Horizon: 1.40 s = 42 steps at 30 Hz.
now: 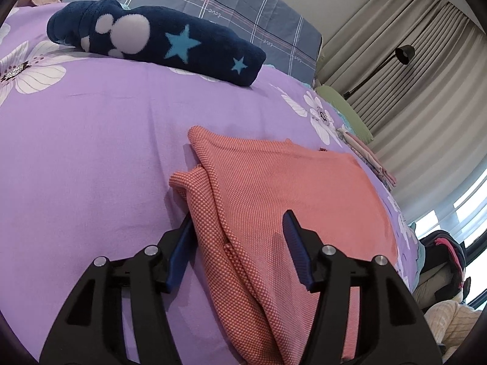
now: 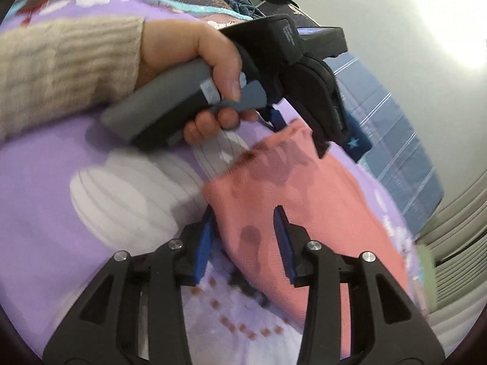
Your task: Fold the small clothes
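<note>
A salmon-pink knit garment lies partly folded on the purple floral bedspread. My left gripper is open, its jaws straddling the garment's bunched left edge. In the right wrist view the same garment lies on the bedspread, blurred. My right gripper is open, its jaws either side of the garment's near corner. The left gripper, held in a hand with a beige knit sleeve, sits at the garment's far end; its fingertips are partly hidden by cloth.
A folded navy fleece with stars and paw prints lies at the back of the bed, before a grey plaid pillow. Folded pink cloths sit at the right edge. Curtains and a black lamp stand beyond. More clothes pile at the right.
</note>
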Available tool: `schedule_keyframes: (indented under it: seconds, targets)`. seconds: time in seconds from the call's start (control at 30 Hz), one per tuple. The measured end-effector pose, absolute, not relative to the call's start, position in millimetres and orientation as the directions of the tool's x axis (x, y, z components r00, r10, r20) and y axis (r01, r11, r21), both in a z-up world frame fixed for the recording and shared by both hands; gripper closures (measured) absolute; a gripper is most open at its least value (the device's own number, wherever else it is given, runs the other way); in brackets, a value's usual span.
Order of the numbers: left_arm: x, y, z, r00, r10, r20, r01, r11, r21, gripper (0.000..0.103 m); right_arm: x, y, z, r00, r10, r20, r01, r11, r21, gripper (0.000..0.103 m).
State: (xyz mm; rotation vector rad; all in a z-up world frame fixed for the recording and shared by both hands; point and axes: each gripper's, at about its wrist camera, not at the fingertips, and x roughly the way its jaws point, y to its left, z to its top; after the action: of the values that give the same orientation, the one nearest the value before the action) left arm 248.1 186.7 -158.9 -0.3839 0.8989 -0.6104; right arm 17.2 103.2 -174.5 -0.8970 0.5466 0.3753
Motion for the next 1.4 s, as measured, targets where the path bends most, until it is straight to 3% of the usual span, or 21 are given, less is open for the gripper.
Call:
schedule_keyframes:
  seconds: [0.2,0.33,0.6,0.87,0.93,1.0,1.07,1.2,1.4]
  targets:
    - [248.3,187.3,-159.5,0.470,-0.640,-0.608,0.335,0.767,-0.547,0.044,28.9,118.3,-178.7,0.828,0.065,-0.557,-0.491,0.564,-0.664,0.065]
    - [248.6,189.4,-160.1,0.467,-0.649,-0.601,0.334,0.758,-0.560,0.044,38.0,129.5,-183.6,0.815,0.078,-0.574,-0.518,0.541,-0.663,0.085]
    - [249.2,192.8,-160.7,0.457,-0.667,-0.589,0.332,0.742,-0.582,0.044,30.0,132.5,-187.3,0.835,0.075,-0.546,-0.496,0.534,-0.685,0.086]
    - [260.9,189.6,-161.3,0.424,-0.689,-0.588,0.336,0.723,-0.604,0.044,33.4,124.4,-184.3,0.809,0.075,-0.583,-0.512,0.578,-0.636,0.083]
    - [272.3,185.9,-161.9,0.427,-0.679,-0.598,0.323,0.732,-0.600,0.049,38.6,127.5,-185.3,0.811,0.074,-0.580,-0.509,0.576,-0.639,0.083]
    - [286.1,184.5,-164.8,0.429,-0.658,-0.619,0.293,0.750,-0.593,0.076,43.7,126.7,-184.8,0.803,0.079,-0.591,-0.516,0.587,-0.623,0.083]
    - [297.1,187.6,-169.4,0.420,-0.662,-0.621,0.256,0.743,-0.619,0.089,45.3,123.8,-183.2,0.795,0.091,-0.599,-0.525,0.598,-0.606,0.084]
    - [292.2,182.4,-162.7,0.441,-0.632,-0.637,0.273,0.771,-0.576,0.091,49.7,116.2,-176.3,0.769,0.118,-0.628,-0.544,0.636,-0.547,0.094]
    - [289.9,174.0,-151.4,0.458,-0.567,-0.684,0.243,0.820,-0.518,0.091,47.0,101.3,-156.3,0.748,0.185,-0.638,-0.552,0.706,-0.443,0.097]
